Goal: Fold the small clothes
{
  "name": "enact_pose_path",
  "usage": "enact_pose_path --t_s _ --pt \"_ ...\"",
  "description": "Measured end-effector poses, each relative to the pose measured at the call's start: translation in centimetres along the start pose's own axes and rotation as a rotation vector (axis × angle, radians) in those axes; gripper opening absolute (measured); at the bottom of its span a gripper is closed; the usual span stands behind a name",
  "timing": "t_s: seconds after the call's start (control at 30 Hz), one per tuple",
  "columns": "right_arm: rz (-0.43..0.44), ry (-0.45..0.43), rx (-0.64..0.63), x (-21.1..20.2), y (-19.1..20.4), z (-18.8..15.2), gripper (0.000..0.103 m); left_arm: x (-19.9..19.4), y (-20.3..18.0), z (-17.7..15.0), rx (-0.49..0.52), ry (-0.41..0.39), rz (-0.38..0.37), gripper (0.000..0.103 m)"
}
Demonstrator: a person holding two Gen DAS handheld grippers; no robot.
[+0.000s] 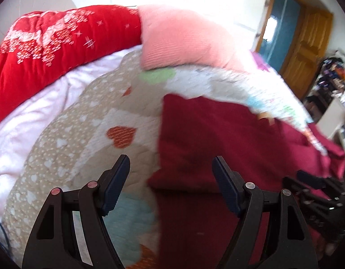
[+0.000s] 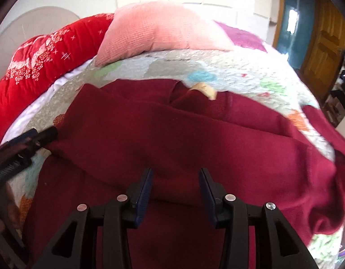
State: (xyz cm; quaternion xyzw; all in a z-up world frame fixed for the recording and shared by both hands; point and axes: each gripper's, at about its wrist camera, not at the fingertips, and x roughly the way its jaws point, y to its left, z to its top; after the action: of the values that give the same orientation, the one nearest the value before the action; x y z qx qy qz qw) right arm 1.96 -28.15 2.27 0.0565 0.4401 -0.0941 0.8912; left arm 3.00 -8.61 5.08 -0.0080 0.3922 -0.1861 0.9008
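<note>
Pastel patchwork quilt with hearts (image 1: 87, 134) covers the bed, ribbed pink square pillow (image 2: 159, 31) on top, puffy red floral comforter (image 1: 44, 44) bunched beside it.

No text, brand, number or sign can be read in either view. The patchwork quilt (image 1: 87, 139) carries only printed hearts and dots, and the red comforter (image 1: 44, 44) shows only a white floral and star pattern, no letters. A pale tag (image 2: 205, 89) at the collar of the dark red garment (image 2: 172, 139) looks blank or is too blurred to read. Dark marks on the quilt just below the pink pillow (image 2: 159, 29) are smeared beyond reading.
</note>
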Motion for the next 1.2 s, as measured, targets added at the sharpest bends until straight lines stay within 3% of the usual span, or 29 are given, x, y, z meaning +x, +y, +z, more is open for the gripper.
enact_pose_path --t_s 0.17,0.3,0.37,0.53,0.67,0.83,0.87,0.93,0.97,1.1,1.2 --pt "-0.084 0.008 0.042 0.1 -2.7 -1.4 0.051 1.2 -1.7 -0.8 0.045 0.063 -0.042 0.076" --pt "-0.016 0.03 0.038 -0.2 -3.9 -1.2 0.051 2.3 -2.9 -1.6 0.116 0.08 0.023 0.076" --pt "-0.004 -0.011 0.054 -1.6 -5.8 -0.2 0.051 2.5 -2.9 -1.7 0.119 0.08 0.026 0.076" --pt "-0.18 -0.072 0.112 -3.1 -13.5 2.6 0.051 2.9 -2.4 -1.9 0.091 0.088 0.017 0.08" --pt "-0.34 0.0 0.143 -0.3 -20.0 4.5 0.051 3.0 -2.3 -2.0 0.086 0.089 0.02 0.081" --pt "-0.361 0.093 0.163 5.0 -24.5 6.4 0.051 3.3 -2.5 -2.2 0.099 0.089 0.032 0.084" --pt "-0.345 0.103 0.171 5.6 -25.0 6.4 0.049 3.4 -2.5 -2.2 0.097 0.09 0.031 0.085" --pt "-0.314 0.107 0.187 6.2 -25.6 6.7 0.033 3.5 -2.3 -2.1 0.09 0.092 0.027 0.086" --pt "-0.307 0.095 0.195 5.6 -25.9 6.9 0.01 3.6 -2.2 -2.1 0.086 0.094 0.024 0.087" --pt "-0.245 0.012 0.246 0.8 -27.0 7.4 0.009 3.6 -2.0 -2.0 0.074 0.097 0.016 0.087" --pt "-0.163 -0.118 0.298 -6.4 -27.6 7.5 0.009 3.6 -2.0 -2.0 0.074 0.095 0.015 0.087"
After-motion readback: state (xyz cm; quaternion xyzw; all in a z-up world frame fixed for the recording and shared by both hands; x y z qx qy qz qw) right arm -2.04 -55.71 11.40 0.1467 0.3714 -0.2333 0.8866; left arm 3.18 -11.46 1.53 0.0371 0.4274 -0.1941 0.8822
